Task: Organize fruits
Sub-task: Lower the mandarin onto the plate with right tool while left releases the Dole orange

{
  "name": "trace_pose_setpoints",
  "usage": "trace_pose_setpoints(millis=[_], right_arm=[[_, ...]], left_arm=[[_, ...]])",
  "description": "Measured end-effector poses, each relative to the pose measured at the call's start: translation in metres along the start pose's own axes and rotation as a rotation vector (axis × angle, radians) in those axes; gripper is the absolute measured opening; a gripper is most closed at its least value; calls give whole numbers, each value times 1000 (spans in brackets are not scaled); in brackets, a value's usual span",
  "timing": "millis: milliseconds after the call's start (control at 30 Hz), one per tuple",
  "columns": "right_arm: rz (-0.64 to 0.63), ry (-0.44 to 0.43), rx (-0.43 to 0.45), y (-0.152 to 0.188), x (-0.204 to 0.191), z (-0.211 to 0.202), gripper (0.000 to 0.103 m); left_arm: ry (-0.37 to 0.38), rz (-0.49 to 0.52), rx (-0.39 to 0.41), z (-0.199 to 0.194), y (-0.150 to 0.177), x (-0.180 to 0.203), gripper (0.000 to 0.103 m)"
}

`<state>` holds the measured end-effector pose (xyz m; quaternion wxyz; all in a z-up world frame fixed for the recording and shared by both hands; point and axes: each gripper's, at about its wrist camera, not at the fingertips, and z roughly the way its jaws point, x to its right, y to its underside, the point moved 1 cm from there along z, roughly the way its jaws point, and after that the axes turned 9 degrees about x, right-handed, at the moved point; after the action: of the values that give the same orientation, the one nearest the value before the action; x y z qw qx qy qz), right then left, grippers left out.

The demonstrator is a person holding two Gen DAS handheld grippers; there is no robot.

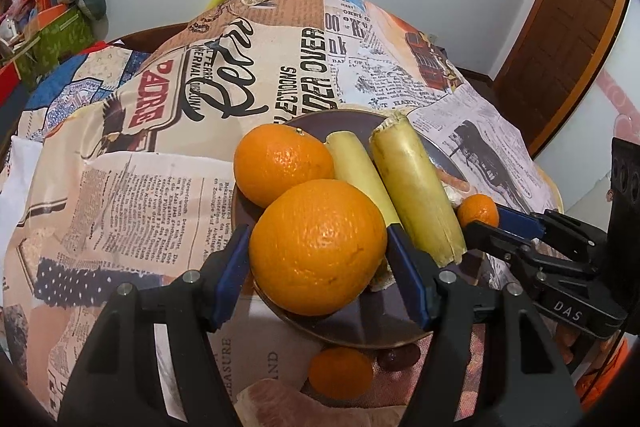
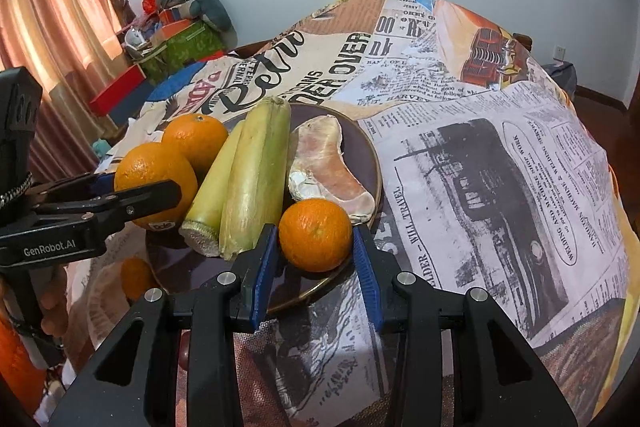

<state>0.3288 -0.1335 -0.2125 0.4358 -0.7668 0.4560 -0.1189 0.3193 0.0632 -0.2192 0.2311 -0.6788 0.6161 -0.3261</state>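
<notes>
Left wrist view: a dark plate (image 1: 304, 125) on the newsprint tablecloth (image 1: 132, 195) carries 2 corn cobs (image 1: 412, 187) and a second orange (image 1: 282, 165); a mandarin (image 1: 340, 373) lies off the plate, below its near rim. The left gripper (image 1: 318, 251) stands half-open, its blue pads pressed on the large orange (image 1: 316, 247).

Right wrist view: a peeled pomelo segment (image 2: 326, 167) lies just behind. The right gripper (image 2: 316, 239), narrowly open, clamps the small orange (image 2: 316, 235) over the plate.

Two large oranges (image 1: 318, 247) (image 1: 283, 165), two small tangerines (image 2: 316, 235) (image 1: 341, 372), two corn cobs (image 2: 256, 179) (image 2: 216, 187), one pomelo piece (image 2: 330, 167), one plate (image 2: 372, 163).
</notes>
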Motion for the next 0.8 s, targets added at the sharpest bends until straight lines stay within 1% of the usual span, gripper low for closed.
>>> trace_pose_setpoints(millis=[167, 300, 500, 667, 800], right_arm=[[-1, 8, -8, -1, 0, 1, 36], [9, -4, -10, -1, 0, -2, 37], [-17, 18, -2, -1, -6, -11, 39], [-23, 16, 19, -4, -12, -24, 40], [-30, 10, 38, -6, -21, -37, 40]], left_arm=[[-6, -9, -34, 4, 2, -2, 67], [-9, -8, -38, 2, 3, -2, 67], [-25, 40, -39, -9, 6, 7, 67], [-12, 41, 3, -32, 3, 9, 68], [-18, 48, 38, -53, -1, 9, 68]])
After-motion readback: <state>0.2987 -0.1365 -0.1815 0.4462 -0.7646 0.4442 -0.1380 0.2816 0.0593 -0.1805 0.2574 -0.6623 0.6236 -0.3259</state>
